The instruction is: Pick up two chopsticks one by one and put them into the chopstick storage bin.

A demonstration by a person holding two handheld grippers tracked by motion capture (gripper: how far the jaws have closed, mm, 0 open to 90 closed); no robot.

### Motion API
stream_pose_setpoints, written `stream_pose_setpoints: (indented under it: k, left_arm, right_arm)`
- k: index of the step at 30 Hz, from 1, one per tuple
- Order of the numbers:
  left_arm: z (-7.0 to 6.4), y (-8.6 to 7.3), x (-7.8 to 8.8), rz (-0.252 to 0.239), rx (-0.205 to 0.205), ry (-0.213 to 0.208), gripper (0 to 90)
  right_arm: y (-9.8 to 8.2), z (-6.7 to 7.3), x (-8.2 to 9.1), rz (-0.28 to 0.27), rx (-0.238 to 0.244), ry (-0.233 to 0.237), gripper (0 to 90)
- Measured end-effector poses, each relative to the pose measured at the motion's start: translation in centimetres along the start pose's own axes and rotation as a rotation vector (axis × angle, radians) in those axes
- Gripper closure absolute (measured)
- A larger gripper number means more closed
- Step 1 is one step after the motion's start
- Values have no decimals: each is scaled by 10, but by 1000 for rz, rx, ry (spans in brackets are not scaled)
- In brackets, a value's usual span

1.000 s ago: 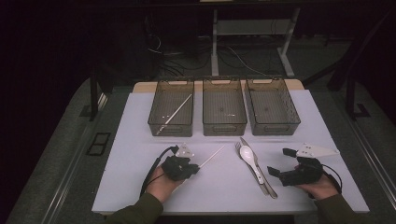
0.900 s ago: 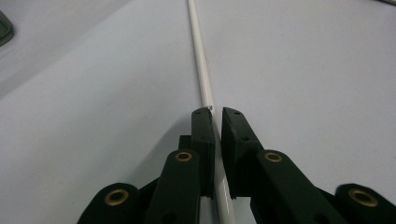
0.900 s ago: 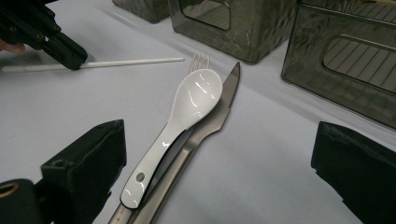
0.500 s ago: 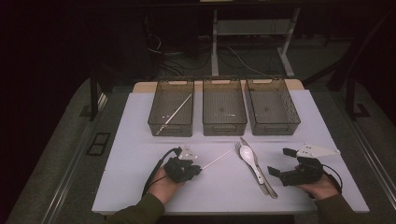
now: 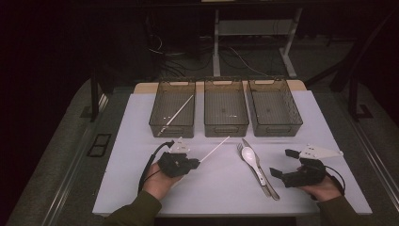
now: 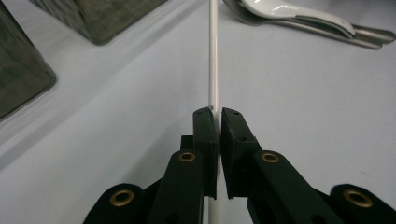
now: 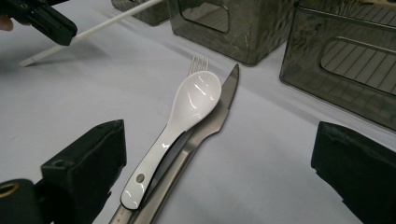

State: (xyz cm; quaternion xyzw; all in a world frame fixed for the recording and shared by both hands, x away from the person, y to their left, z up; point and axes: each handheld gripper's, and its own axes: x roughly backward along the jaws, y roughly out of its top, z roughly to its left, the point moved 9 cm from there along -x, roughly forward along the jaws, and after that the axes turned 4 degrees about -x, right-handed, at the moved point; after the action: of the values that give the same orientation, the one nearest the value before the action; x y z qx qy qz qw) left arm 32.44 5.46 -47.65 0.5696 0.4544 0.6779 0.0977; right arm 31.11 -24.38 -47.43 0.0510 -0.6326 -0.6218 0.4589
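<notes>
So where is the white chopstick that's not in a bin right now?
The loose white chopstick is clamped in the left gripper, angling up off the white mat toward the middle bin, left of the white spoon.

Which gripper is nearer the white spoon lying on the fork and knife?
Right. The right gripper sits just beside the white spoon, jaws open toward it. The left gripper is farther off across the mat, shut on a white chopstick.

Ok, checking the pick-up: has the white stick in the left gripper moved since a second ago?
Yes: the white stick, held by the left gripper, now reaches nearer the middle tray in the high view.
</notes>
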Motion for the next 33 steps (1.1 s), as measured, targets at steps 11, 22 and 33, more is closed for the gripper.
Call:
stream_pose_setpoints:
  k: [11,22,33]
  left_arm:
    - [8,24,19,-88,7,-22,844]
    - [18,39,30,-138,8,-23,844]
    - [42,62,41,-172,13,5,843]
  right_arm:
    - [0,-1,-1,0,2,-2,33]
    - [0,-1,-1,0,-4,-1,33]
    - [0,-2,-1,-1,-10,-1,33]
